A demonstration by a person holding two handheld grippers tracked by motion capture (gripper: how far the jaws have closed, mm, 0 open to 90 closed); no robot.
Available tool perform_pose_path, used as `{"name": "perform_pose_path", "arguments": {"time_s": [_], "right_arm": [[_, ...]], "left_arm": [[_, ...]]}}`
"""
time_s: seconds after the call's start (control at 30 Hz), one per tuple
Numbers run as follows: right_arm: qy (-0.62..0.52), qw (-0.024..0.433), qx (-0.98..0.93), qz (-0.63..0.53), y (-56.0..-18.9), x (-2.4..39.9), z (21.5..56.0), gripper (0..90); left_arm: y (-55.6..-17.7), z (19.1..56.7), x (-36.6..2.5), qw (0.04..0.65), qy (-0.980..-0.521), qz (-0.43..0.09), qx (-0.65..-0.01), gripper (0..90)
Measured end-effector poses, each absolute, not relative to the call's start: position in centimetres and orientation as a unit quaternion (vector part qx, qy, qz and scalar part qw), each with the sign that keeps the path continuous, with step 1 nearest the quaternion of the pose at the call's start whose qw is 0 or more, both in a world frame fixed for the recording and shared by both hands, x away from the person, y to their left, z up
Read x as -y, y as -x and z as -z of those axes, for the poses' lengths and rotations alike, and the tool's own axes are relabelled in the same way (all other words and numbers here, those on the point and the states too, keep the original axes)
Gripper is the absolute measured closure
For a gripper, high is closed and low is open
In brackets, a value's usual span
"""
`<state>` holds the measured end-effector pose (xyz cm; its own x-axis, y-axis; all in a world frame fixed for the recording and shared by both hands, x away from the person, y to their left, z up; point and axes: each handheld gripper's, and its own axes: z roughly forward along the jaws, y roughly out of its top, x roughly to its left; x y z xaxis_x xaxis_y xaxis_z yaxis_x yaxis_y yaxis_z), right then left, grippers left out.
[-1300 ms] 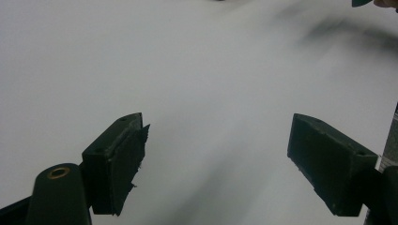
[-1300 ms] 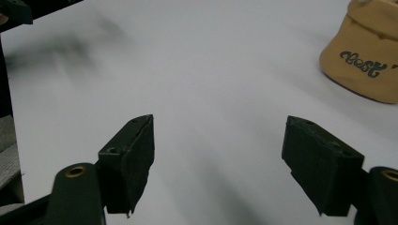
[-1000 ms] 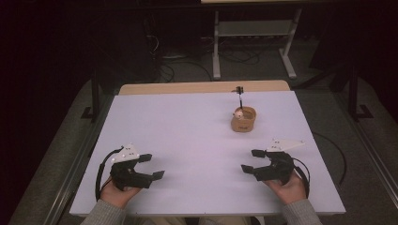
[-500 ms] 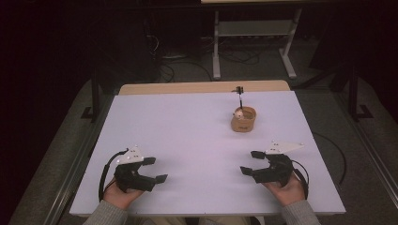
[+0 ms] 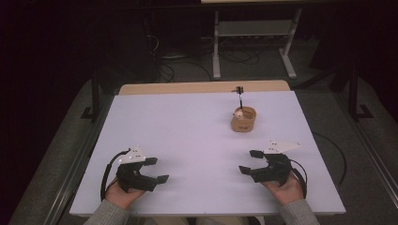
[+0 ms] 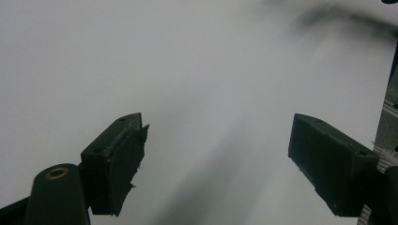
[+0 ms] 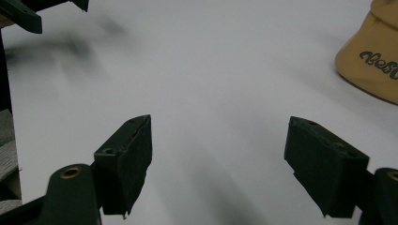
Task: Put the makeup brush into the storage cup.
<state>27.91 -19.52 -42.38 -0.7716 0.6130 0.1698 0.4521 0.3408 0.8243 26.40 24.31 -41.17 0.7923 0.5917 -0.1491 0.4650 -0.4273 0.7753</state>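
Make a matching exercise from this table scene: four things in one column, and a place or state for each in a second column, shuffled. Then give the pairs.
1. tan cup
2. left gripper
3. right gripper
4. wooden strip

A. along the table's far edge
B. open, near the front right corner
C. on the white top, right of centre, a small black stand behind it
D. open, near the front left corner

Pairs: 1-C, 2-D, 3-B, 4-A

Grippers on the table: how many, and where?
2. The left gripper sits at the near left of the white table, the right gripper at the near right, both open and empty. None looks hidden.
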Motion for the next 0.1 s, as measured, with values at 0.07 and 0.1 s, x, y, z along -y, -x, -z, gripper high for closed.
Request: {"name": "perform_pose_path", "arguments": {"time_s": [0.07,0.1], "right_arm": [[-0.325,0.086,-0.815,-0.472,-27.9,19.52,42.36,22.5],[-0.324,0.088,-0.815,-0.473,-27.9,19.53,42.33,22.8]], "left_arm": [[-26.42,41.28,-24.26,0.433,-0.841,-0.067,-0.317,18.1],[-26.47,41.32,-24.25,0.433,-0.842,-0.067,-0.315,18.1]]}}
